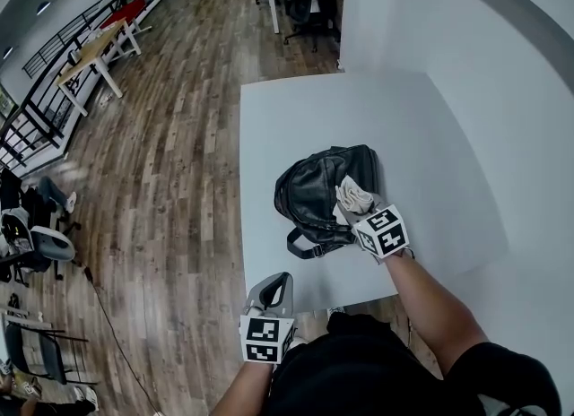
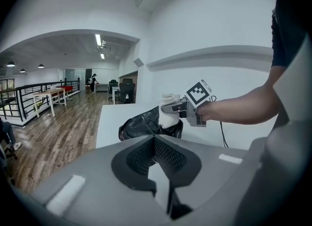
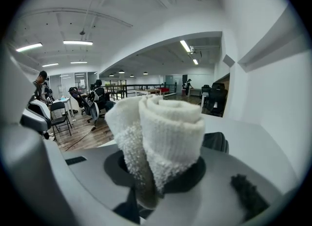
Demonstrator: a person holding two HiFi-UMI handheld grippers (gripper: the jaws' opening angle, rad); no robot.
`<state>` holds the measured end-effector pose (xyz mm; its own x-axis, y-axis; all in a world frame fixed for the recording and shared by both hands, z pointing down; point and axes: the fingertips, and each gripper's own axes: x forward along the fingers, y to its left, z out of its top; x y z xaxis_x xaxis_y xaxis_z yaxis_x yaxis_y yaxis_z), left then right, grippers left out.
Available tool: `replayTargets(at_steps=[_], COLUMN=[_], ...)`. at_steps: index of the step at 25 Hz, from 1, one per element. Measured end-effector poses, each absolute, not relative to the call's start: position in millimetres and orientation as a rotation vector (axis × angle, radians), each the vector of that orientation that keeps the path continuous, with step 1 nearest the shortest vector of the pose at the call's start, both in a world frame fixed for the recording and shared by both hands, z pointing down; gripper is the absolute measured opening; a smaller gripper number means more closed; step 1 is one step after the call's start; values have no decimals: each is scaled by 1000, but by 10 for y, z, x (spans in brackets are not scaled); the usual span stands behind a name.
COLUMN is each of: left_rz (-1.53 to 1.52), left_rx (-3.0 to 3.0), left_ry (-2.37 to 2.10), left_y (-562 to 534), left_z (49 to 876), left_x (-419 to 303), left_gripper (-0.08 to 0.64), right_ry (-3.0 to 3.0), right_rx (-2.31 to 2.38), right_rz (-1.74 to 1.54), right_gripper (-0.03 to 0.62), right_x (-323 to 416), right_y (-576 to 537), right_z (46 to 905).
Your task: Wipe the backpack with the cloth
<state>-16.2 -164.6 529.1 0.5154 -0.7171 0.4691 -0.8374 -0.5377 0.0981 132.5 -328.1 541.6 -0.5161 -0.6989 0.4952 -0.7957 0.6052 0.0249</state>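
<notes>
L gripper [image 1: 280,285] waits off the tabletop [image 1: 421,127] edge, fingers together, empty, prob. just kept clear. Mid-tabletop lies the backpack [image 1: 309,192]. R gripper [image 1: 352,211] clamps the rolled cloth [image 1: 354,194], seemingly pressed on its right side to wipe.

Black leather backpack [image 1: 316,192] lying flat near the white desk's [image 1: 430,127] middle, strap loops trailing toward 7 o'clock, white fluffy cloth [image 1: 354,195] rolled, pinched in the right gripper [image 1: 352,204], resting on the bag's 4 o'clock side.
</notes>
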Motion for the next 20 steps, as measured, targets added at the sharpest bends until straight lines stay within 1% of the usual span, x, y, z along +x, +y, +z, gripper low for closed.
replayTargets(at_steps=[20], left_rz=[526], left_rx=[2492], left_ry=[-1265], left_y=[-1525], left_z=[5216], left_x=[-93], left_gripper=[6], right_ry=[-2300], right_rx=[1322], right_rz=[244], right_gripper=[89], right_x=[1863], right_y=[-3140], right_z=[5238])
